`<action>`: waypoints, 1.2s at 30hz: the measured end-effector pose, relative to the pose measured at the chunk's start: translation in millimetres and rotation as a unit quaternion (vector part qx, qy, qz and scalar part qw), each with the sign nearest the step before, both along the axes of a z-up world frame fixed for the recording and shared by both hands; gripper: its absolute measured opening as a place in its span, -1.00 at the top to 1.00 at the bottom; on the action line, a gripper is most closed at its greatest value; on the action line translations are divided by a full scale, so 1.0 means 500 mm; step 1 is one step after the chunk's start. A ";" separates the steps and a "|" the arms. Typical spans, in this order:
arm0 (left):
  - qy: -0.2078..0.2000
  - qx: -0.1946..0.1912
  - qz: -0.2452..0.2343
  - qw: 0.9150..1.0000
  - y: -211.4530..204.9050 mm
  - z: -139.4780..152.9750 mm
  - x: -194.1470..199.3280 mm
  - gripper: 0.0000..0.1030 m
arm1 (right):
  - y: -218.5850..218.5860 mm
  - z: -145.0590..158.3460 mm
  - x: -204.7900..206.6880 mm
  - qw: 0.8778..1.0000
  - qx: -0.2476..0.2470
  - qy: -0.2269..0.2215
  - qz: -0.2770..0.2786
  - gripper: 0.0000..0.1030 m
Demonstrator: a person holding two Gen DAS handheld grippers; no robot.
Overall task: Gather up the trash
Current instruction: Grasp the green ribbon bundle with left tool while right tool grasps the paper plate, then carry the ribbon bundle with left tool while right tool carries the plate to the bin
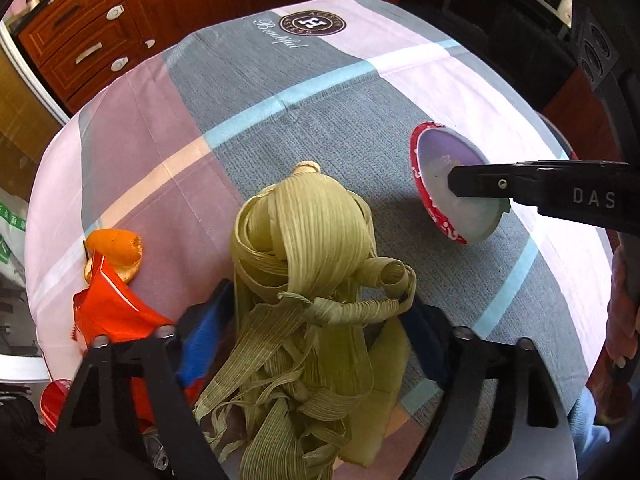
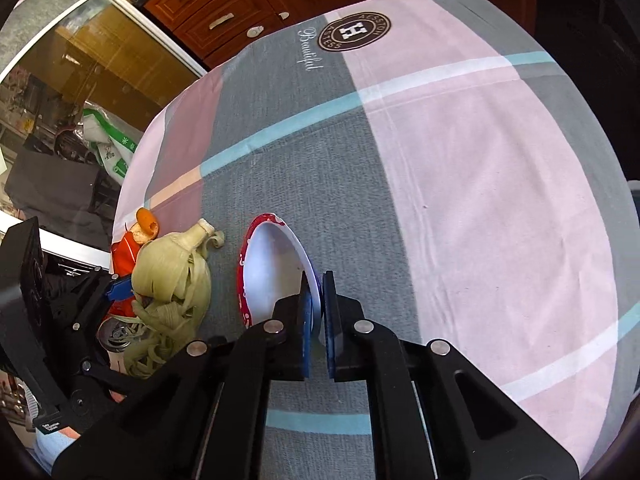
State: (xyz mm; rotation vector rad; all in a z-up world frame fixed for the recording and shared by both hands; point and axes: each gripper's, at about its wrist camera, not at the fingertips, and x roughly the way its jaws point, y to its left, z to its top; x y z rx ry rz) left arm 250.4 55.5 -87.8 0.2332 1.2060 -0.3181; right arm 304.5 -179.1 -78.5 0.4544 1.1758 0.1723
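Observation:
My left gripper [image 1: 316,312] is shut on a bundle of pale green corn husks [image 1: 304,264] and holds it above the table; the husks hide most of both fingers. The husks and left gripper show at the left of the right wrist view [image 2: 172,280]. My right gripper [image 2: 318,300] is shut on the rim of a red-edged white paper plate [image 2: 272,272], holding it tilted on edge. In the left wrist view the plate [image 1: 448,184] is at the right with the right gripper [image 1: 472,184] on it. An orange peel [image 1: 116,252] and a red wrapper [image 1: 112,312] lie at the table's left edge.
The table is covered by a pink, grey and blue checked cloth [image 2: 460,160]. A wooden drawer cabinet [image 1: 80,28] stands behind it. A glass door [image 2: 80,60] and a plastic bag [image 2: 108,140] are to the left. A red can [image 1: 54,400] sits low at the left.

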 end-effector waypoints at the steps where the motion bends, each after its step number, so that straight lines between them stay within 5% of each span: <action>1: -0.005 0.004 0.000 1.000 -0.004 0.002 0.000 -0.05 | -0.007 -0.002 -0.005 1.000 0.002 0.001 -0.002 0.89; 2: -0.009 0.004 -0.001 1.000 -0.008 0.006 -0.002 0.20 | -0.014 -0.004 -0.010 1.000 0.004 0.003 -0.004 0.89; 5: -0.020 0.011 -0.001 1.000 -0.024 0.022 -0.011 0.39 | -0.030 -0.006 -0.025 1.000 0.011 0.002 -0.010 0.89; 18: -0.023 -0.057 -0.012 0.998 -0.104 0.114 -0.080 0.40 | -0.114 0.014 -0.128 0.998 0.040 -0.011 -0.050 0.89; 36: -0.022 -0.051 -0.059 0.997 -0.284 0.153 -0.194 0.39 | -0.275 0.046 -0.330 0.988 0.075 -0.045 -0.131 0.89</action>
